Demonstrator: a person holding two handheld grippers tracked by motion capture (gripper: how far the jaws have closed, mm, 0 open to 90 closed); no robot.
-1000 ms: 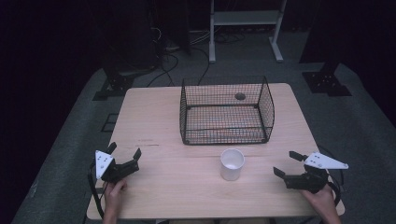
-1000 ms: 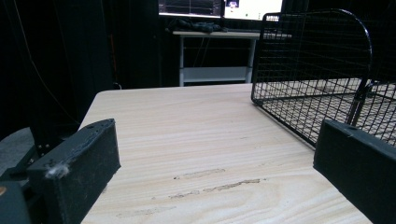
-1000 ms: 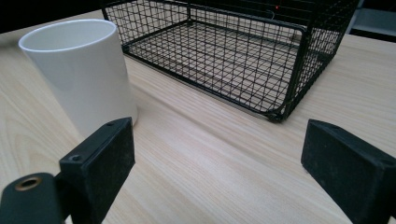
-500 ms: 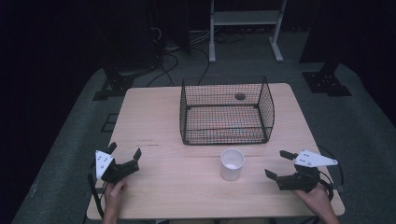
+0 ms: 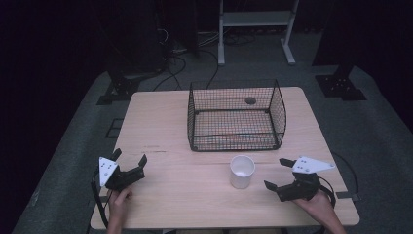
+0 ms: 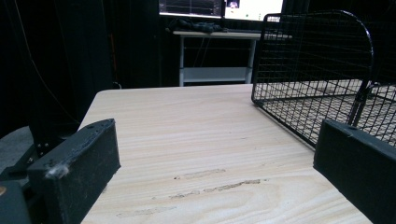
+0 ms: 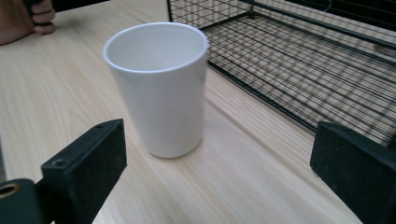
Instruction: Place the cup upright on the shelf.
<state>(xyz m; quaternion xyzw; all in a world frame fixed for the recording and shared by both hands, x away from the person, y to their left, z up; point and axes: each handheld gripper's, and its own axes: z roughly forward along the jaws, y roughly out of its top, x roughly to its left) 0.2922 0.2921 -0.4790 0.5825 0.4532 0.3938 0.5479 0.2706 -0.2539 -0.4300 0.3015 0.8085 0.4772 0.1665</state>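
A white cup [image 5: 242,171] stands upright on the pale wooden worktop [image 5: 160,131], just in front of a black wire basket [image 5: 236,116] and apart from it. The right tongs [image 5: 281,173], held in a person's right hand [image 5: 319,207] near the worktop's front right corner, point toward the cup from its right side; their jaws are spread wide, having just been opening, with nothing between them. In the right gripper view the cup [image 7: 159,88] sits ahead of the two black jaws, nearer the left one, not touched by either, with the basket's [image 7: 299,56] mesh floor beyond it to the right. The left tongs [image 5: 128,162] rest low over the worktop near the front left corner, held in the left hand [image 5: 118,201], jaws likewise spread and empty. In the left gripper view bare wood lies between the jaws and the basket's [image 6: 317,65] rounded corner rises at the right. A small dark round spot [image 5: 250,101] shows on the worktop behind the basket's far wall.
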